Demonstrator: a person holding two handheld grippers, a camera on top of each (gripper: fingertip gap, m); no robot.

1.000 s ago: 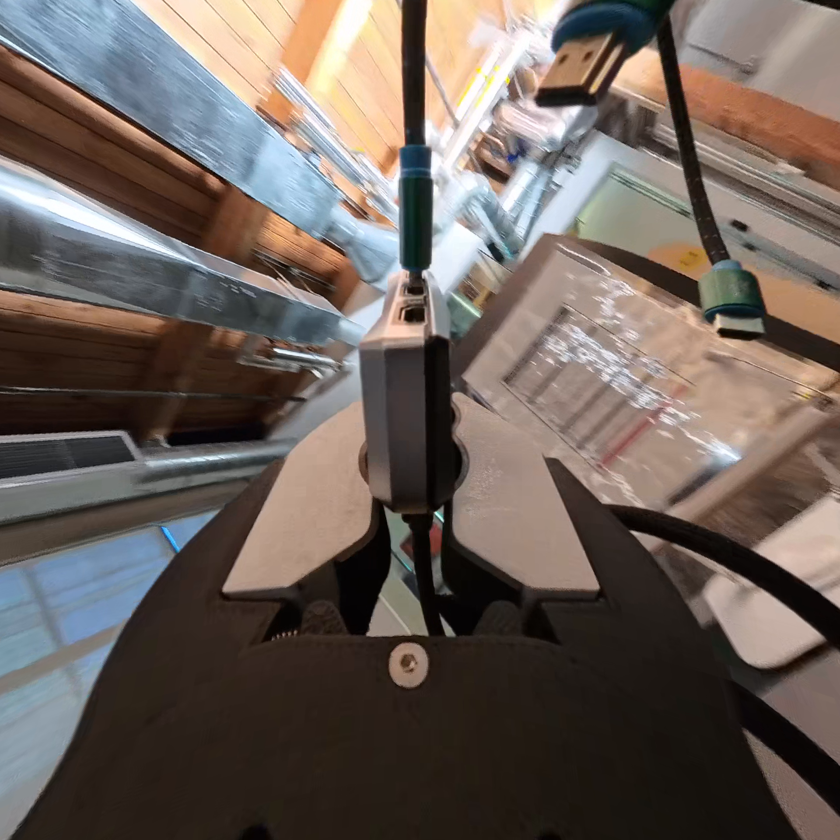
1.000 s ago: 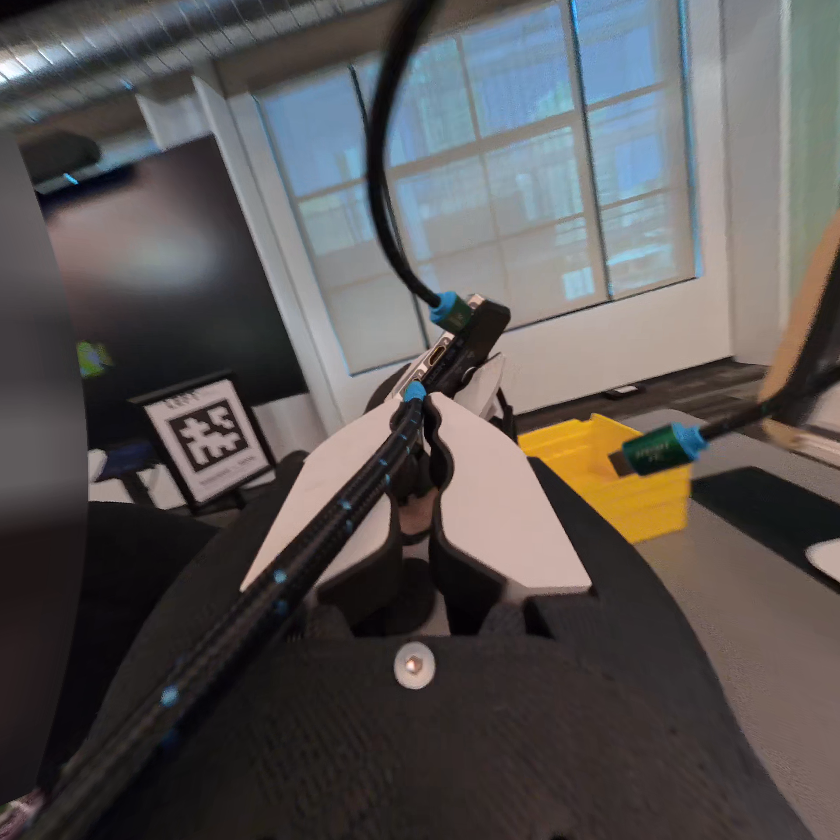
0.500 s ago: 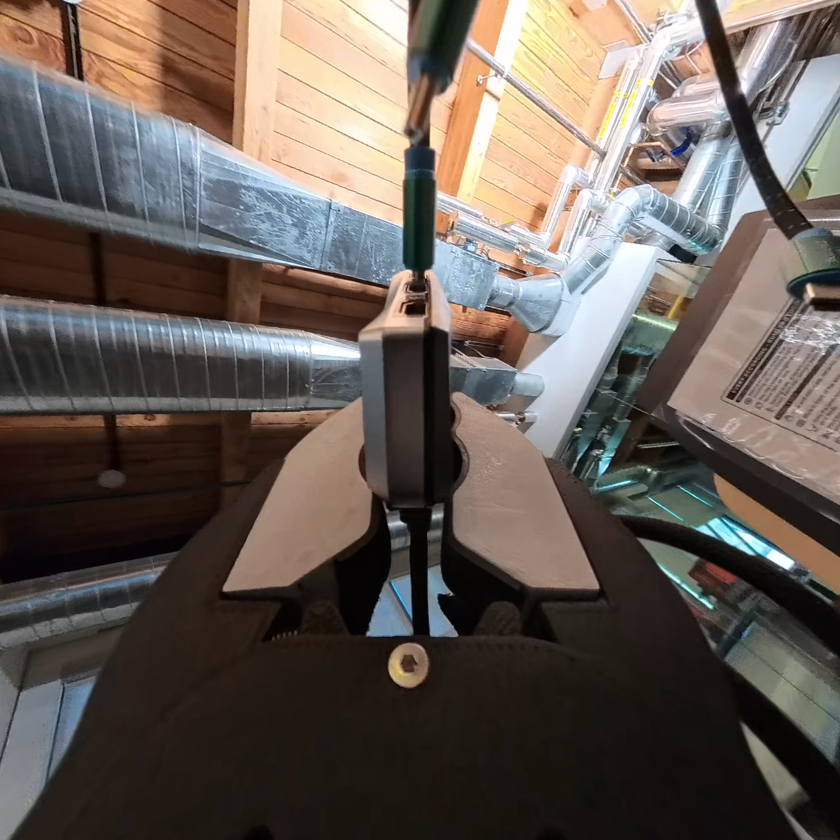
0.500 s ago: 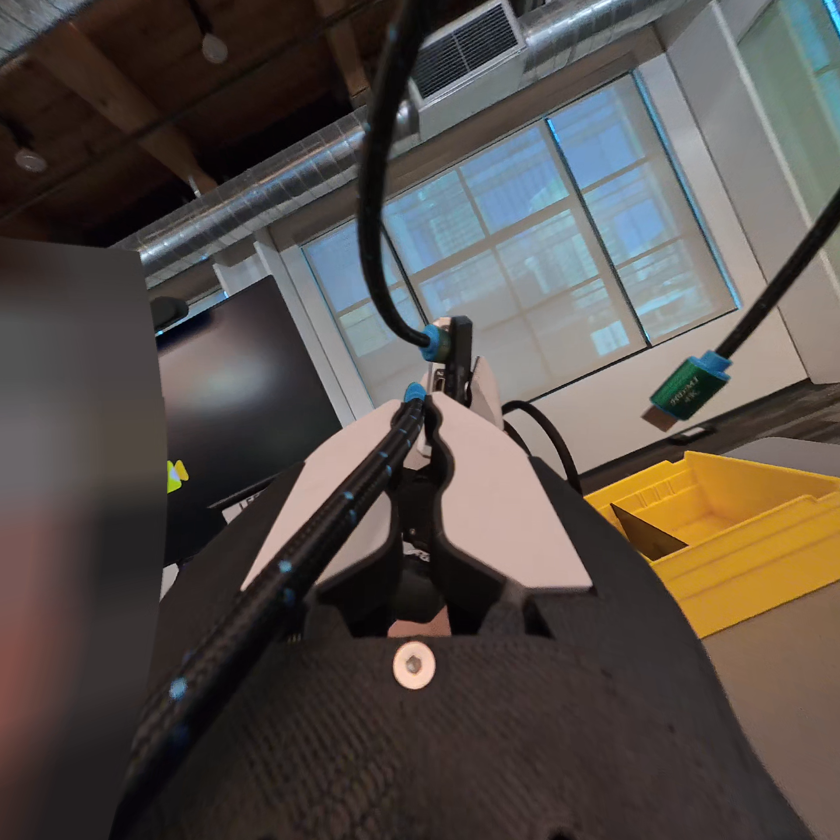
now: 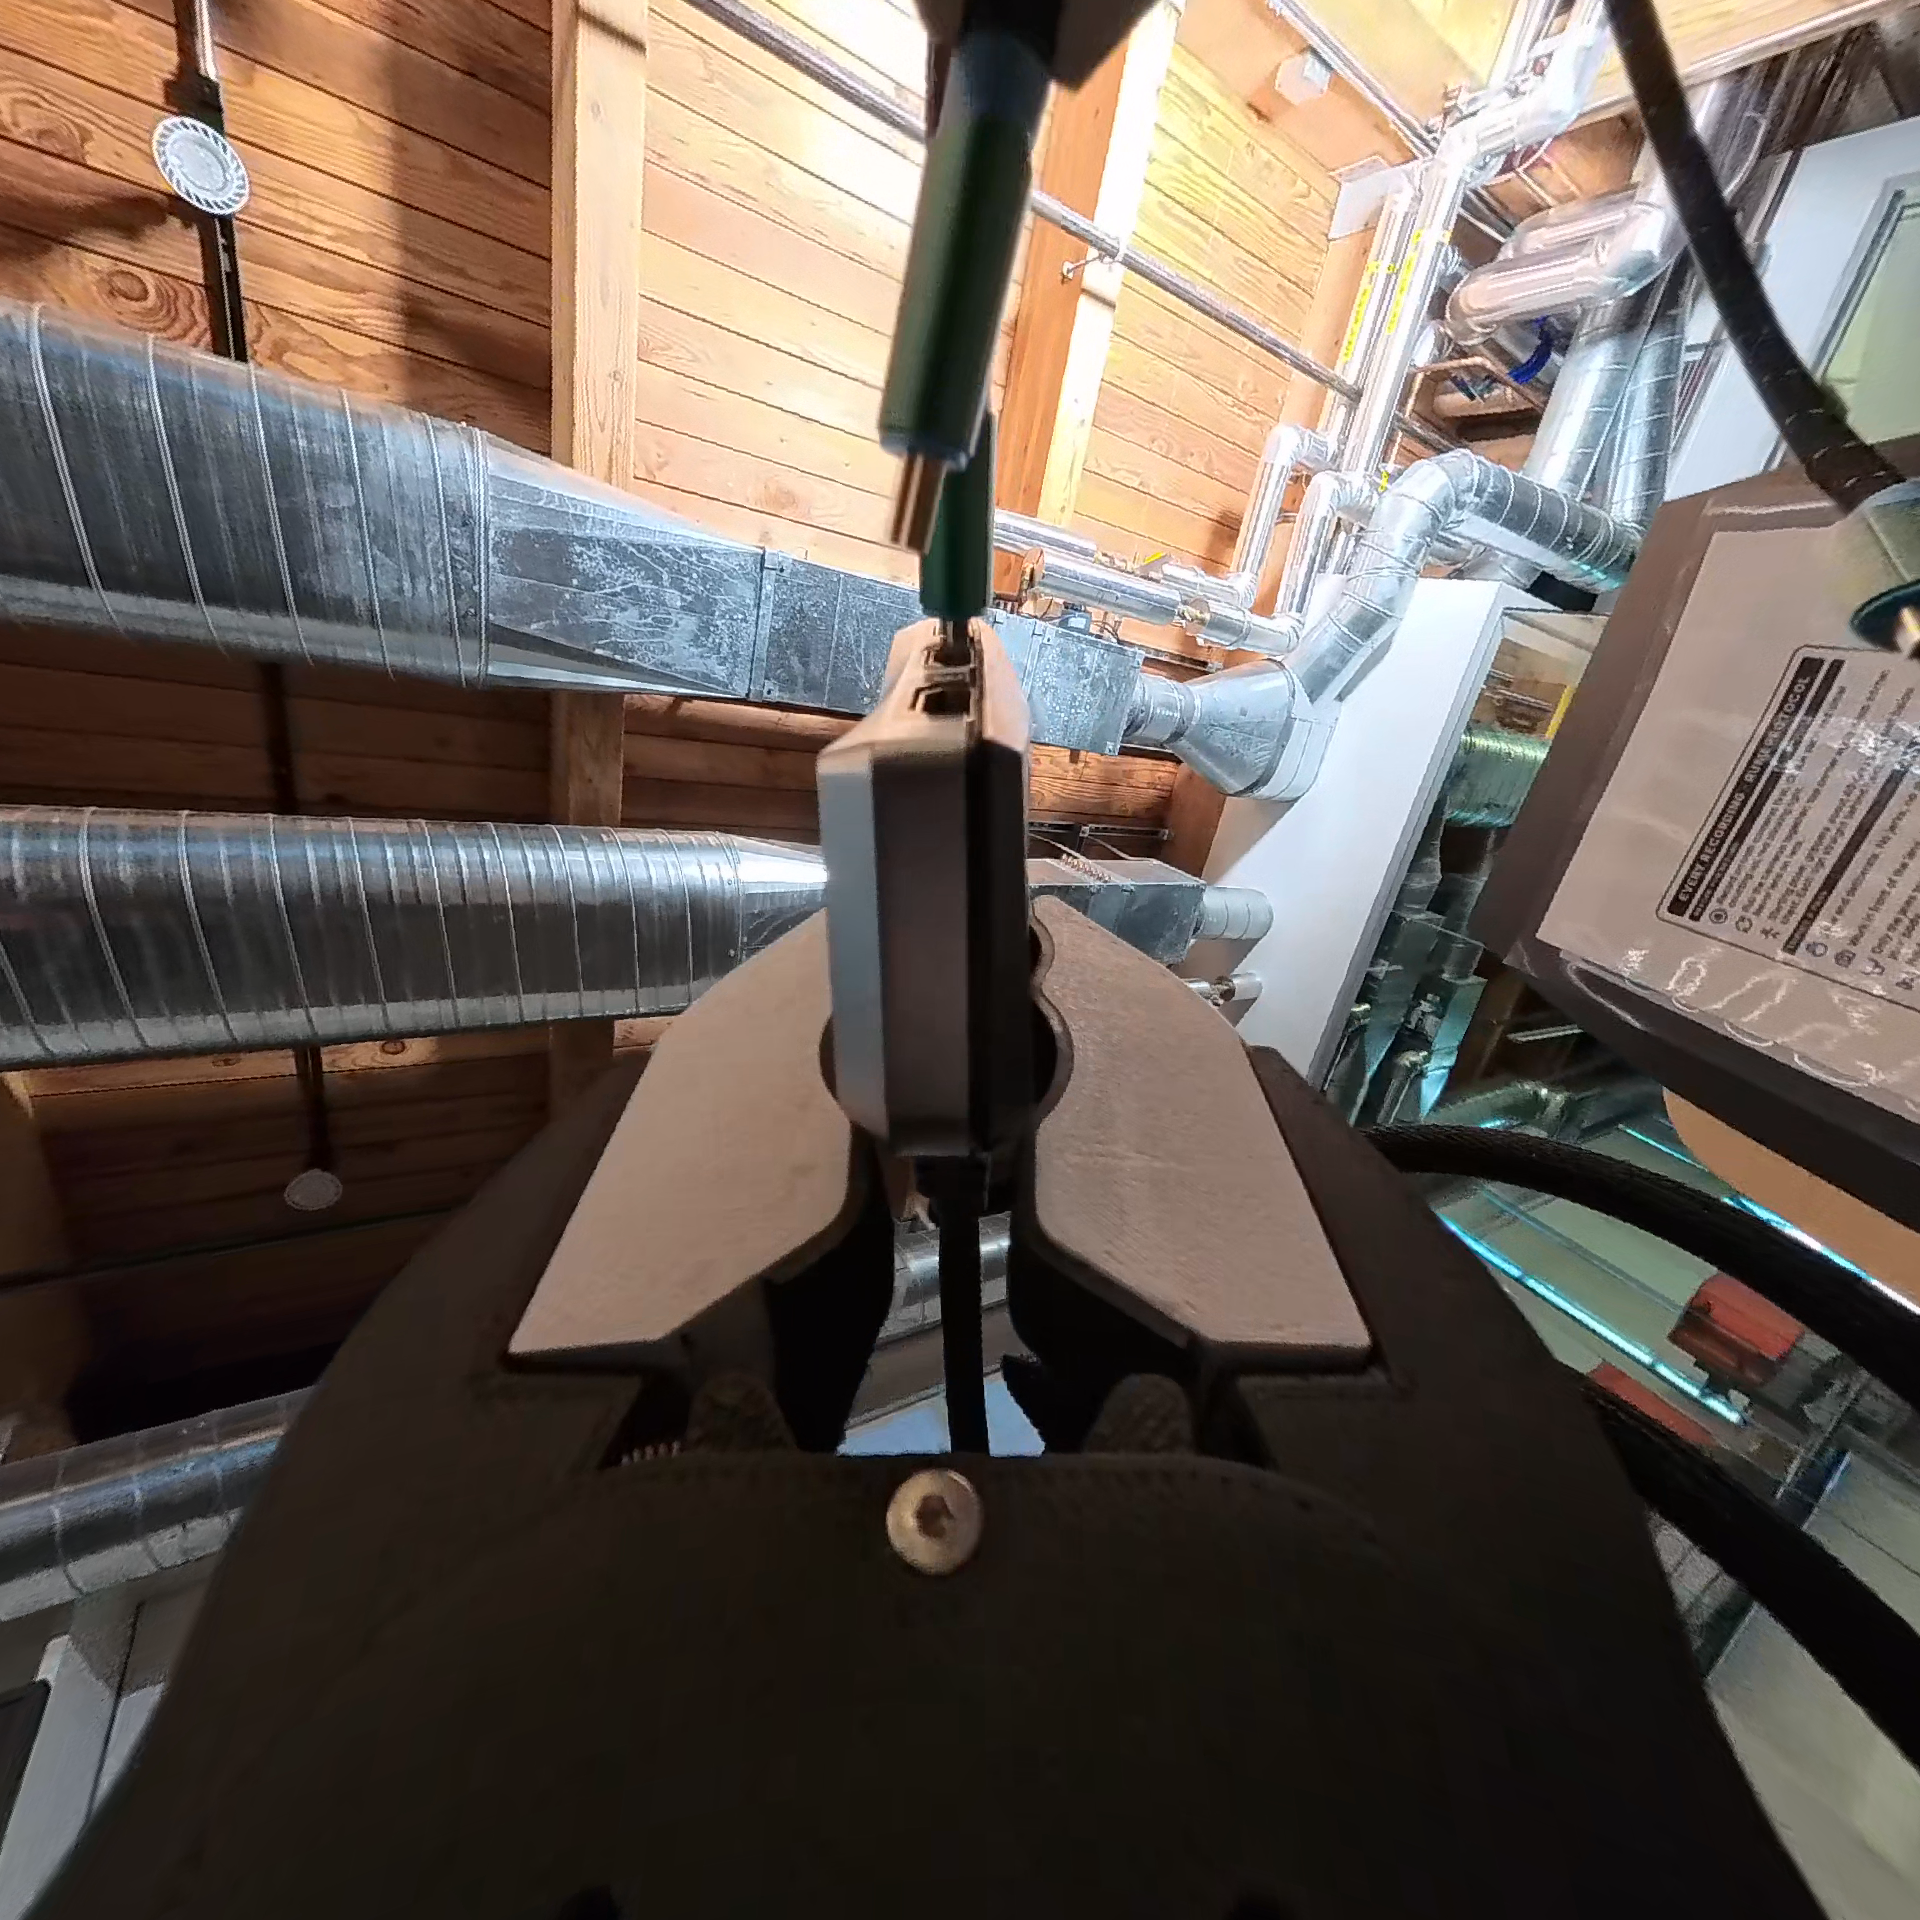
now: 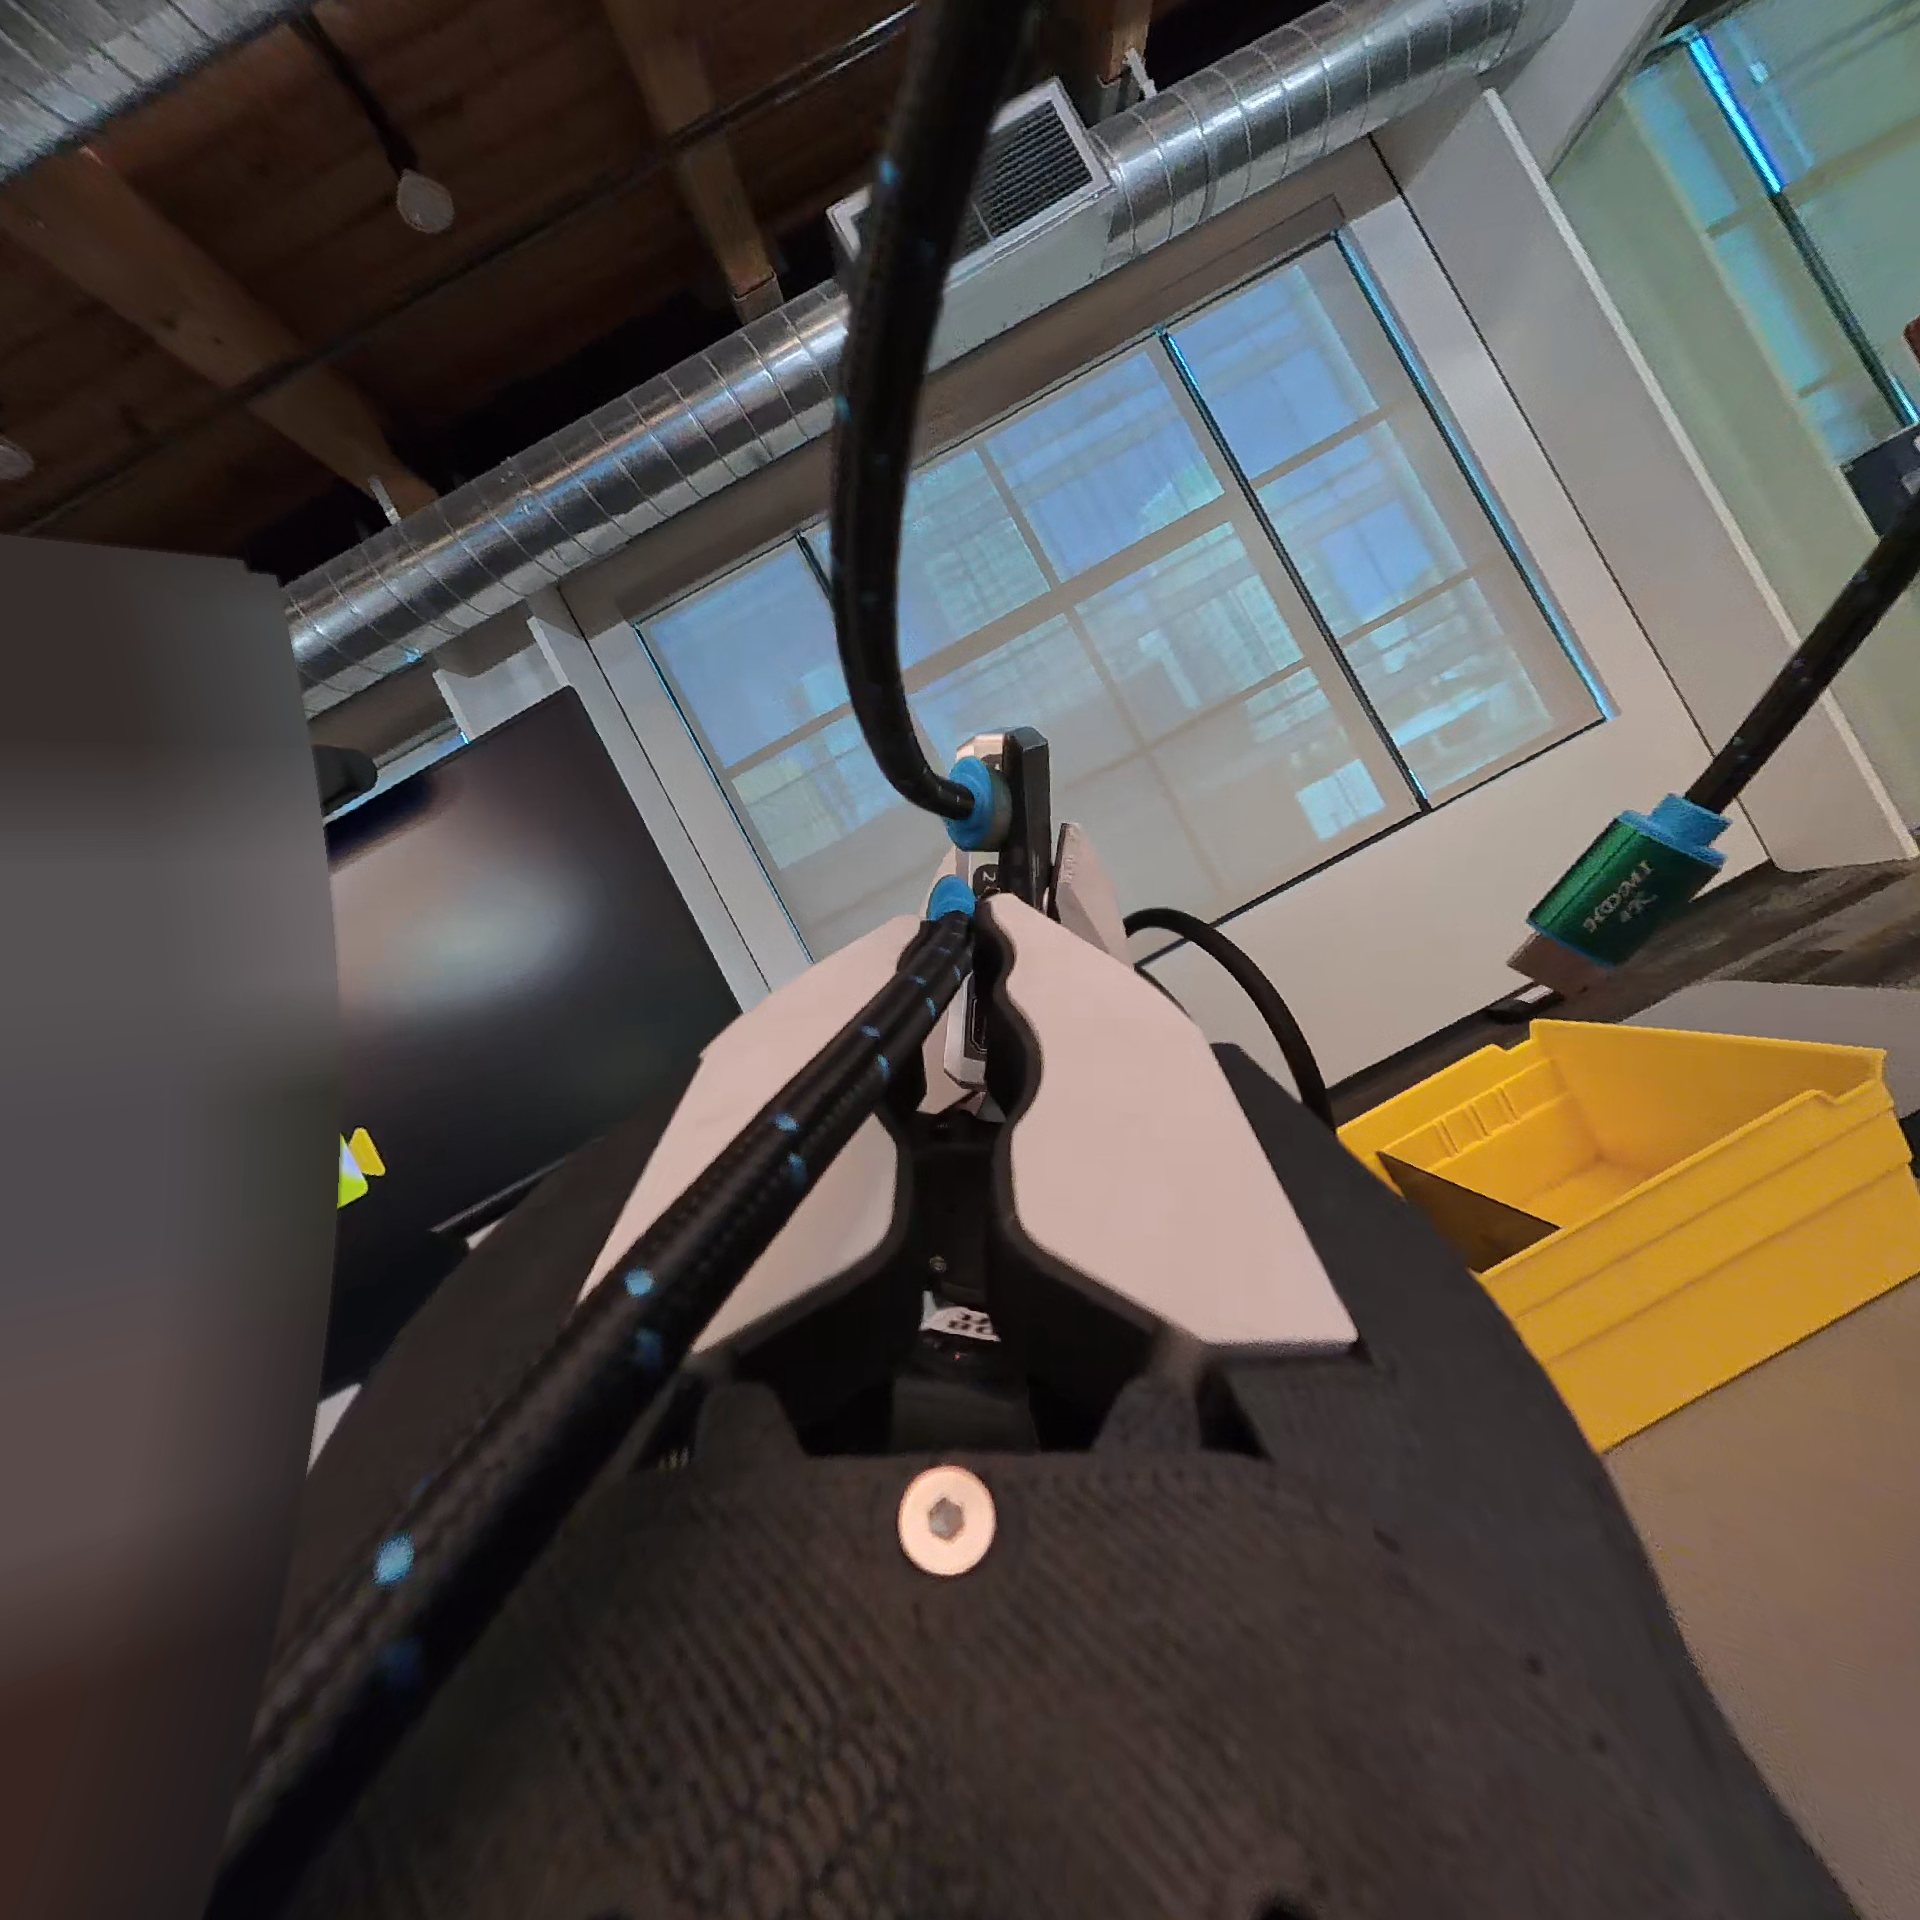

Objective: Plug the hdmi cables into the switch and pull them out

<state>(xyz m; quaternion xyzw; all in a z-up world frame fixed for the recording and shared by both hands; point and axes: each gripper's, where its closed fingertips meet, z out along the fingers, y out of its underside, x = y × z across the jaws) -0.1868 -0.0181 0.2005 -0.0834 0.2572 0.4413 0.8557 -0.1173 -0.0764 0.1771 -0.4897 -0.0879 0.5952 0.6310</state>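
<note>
Clamping switch (image 5: 914, 883), left hand-held gripper (image 5: 935, 1049); right (image 6: 971, 997) pinches cable (image 6: 727, 1174); yellow bin (image 6: 1662, 1174) w/ maybe dark card

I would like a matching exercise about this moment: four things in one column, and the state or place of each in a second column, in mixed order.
Things:
1. HDMI switch
2. held HDMI plug
3. hanging HDMI plug
4. yellow bin

States:
A. dangles on its cable, gripped by nothing
B. clamped in the left gripper
C. stands on the grey surface
D. in the right gripper, above the switch, not inserted

Pairs: 1-B, 2-D, 3-A, 4-C
</note>
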